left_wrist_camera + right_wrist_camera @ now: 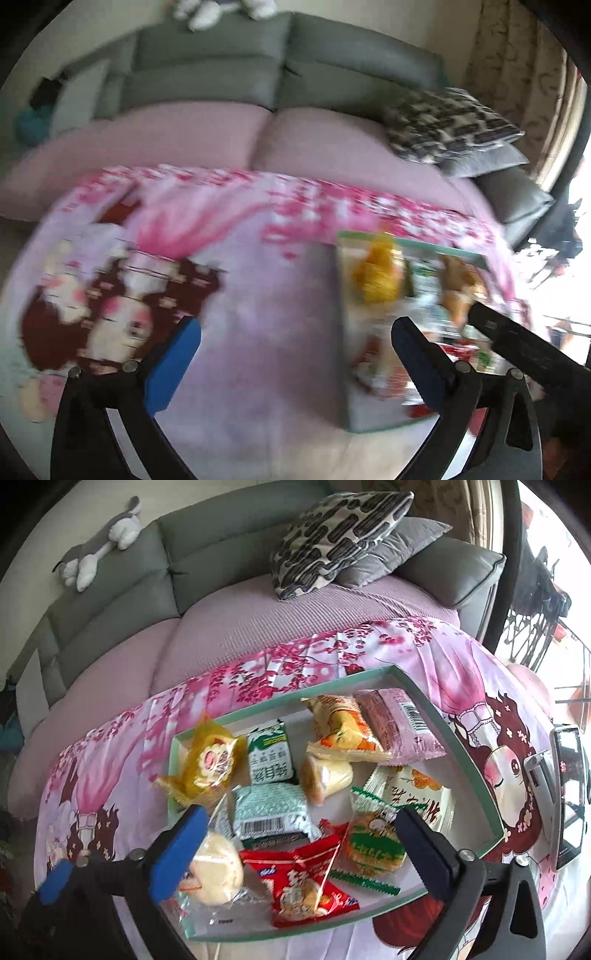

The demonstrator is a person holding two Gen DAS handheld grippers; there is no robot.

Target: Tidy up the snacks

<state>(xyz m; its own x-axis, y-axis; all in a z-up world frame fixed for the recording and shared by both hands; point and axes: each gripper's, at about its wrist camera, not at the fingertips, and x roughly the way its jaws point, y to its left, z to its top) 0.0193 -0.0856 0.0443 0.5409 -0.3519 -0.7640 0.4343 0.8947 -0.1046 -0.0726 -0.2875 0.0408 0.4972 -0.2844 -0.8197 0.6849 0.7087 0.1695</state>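
Observation:
A shallow white tray with a green rim (476, 775) lies on a pink printed cloth and holds several wrapped snacks: a yellow pack (210, 764), a green pack (271, 808), a red pack (303, 886), a pink pack (402, 723) and a round bun (216, 867). My right gripper (299, 834) is open and empty, just above the tray's near snacks. My left gripper (295, 347) is open and empty over the cloth left of the tray (345, 332); that view is blurred. The other gripper's dark finger (517, 343) shows at its right.
A grey sofa (207, 554) with a pink seat cover stands behind the table, with patterned cushions (332, 531) and a plush toy (99, 546). A phone on a stand (565, 790) stands at the table's right edge. A bright window is at far right.

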